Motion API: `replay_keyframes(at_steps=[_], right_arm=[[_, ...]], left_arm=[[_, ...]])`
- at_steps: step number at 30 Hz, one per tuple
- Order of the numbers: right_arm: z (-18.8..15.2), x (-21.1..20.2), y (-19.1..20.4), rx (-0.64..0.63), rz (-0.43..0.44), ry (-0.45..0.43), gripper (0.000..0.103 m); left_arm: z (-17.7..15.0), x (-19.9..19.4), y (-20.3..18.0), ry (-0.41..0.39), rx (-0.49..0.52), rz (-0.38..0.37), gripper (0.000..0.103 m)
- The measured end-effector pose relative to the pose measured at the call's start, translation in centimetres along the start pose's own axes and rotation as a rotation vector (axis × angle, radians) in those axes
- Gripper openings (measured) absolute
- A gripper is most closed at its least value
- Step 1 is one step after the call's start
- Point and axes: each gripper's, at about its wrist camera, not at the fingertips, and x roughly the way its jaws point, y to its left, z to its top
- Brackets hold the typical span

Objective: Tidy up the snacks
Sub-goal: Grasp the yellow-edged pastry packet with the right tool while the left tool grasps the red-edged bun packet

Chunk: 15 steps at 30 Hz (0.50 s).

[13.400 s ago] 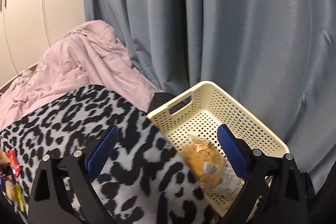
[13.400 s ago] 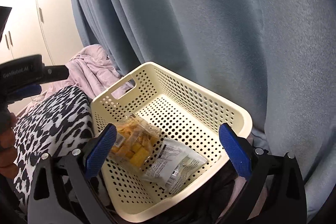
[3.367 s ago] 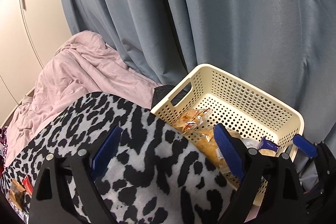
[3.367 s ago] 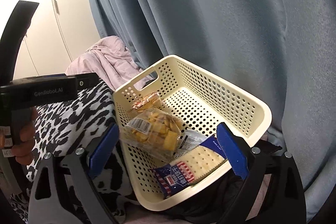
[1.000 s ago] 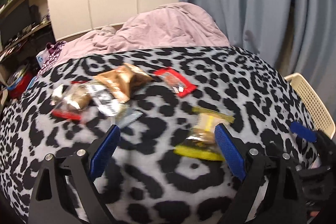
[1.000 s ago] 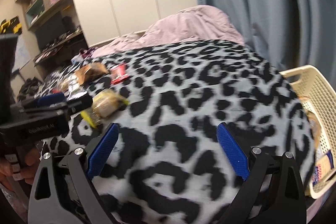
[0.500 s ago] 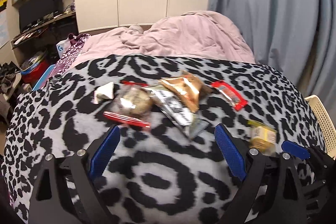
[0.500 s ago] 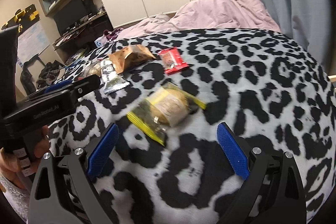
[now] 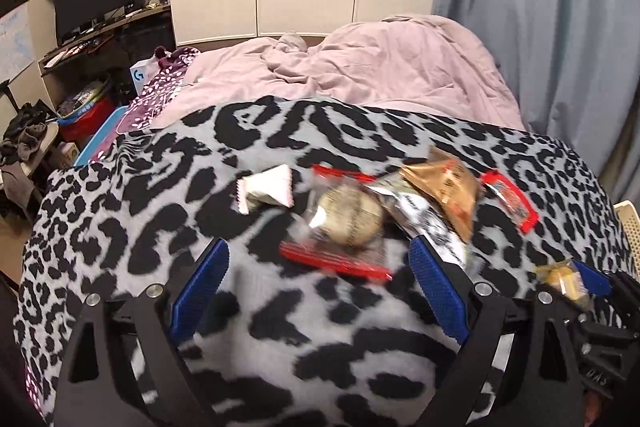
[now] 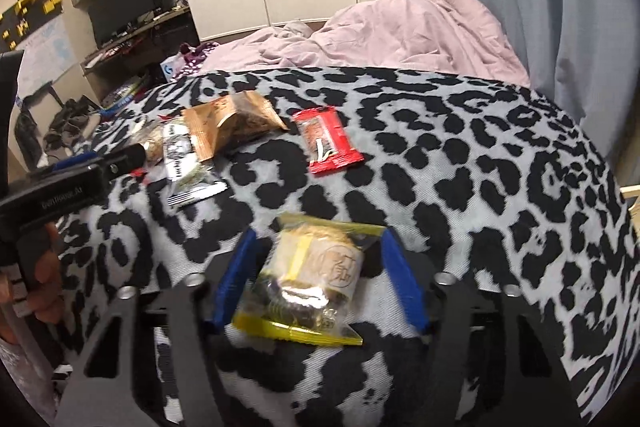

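The right claw has just been closing around the yellow-edged snack packet on the leopard-print blanket; whether its pads press it, I cannot tell. The left claw hangs released near the red-edged bun packet.

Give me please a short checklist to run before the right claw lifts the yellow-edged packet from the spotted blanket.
1. Yellow-edged packet sits between the jaws of the right claw, which have just been closing: ok.
2. Both pads press firmly on it: cannot tell.
3. No second snack is caught; the red packet lies apart: ok.
4. Left claw is open and holds nothing: ok.
5. Basket has free room: cannot tell, only its rim shows.
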Motion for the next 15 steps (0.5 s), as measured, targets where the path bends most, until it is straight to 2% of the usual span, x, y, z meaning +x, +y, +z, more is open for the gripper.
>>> replay_keyframes(at_steps=[5,9,15], right_arm=[[0.0,-0.1,-0.5,-0.002,-0.003,0.0,0.049],[-0.2,-0.3,-0.9,-0.002,0.001,-0.003,0.049],[-0.2,-0.3,-1.0,-0.001,0.005,-0.004,0.049]], left_arm=[[0.9,1.4,1.2,0.03,-0.016,-0.024,0.087],[1.3,2.1,1.3,0.044,-0.006,-0.061,0.078],[1.8,3.4,-0.1,0.105,0.054,-0.102,0.066]])
